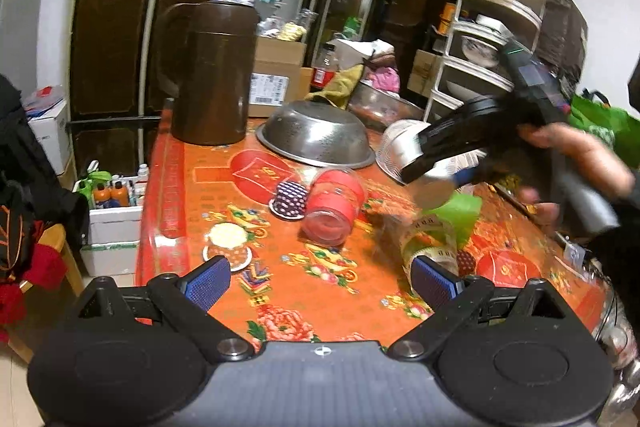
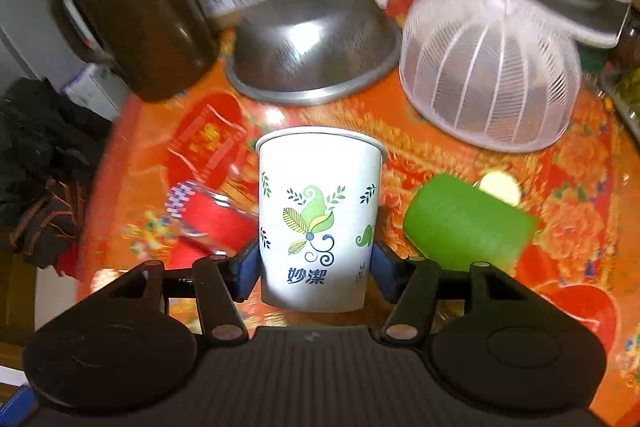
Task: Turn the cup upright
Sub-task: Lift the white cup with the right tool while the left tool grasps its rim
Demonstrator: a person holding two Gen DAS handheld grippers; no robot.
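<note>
Between right hand-held gripper (image 2: 316,269) pads — paper cup (image 2: 318,211), upright.

Bare tablecloth (image 1: 320,291) lies ahead of the left gripper (image 1: 320,281). A toppled red jar (image 1: 334,209) blocks twelve o'clock; a green cup (image 1: 460,217) crowds two.

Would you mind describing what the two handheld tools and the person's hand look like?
Both are matte black. The left tool and right tool each have two angular linkage arms with silver pivot bolts, round black discs at the base, a ribbed grey body and blue textured pads. The bare right hand wears a dark sleeve and grips a grey handle.
</note>
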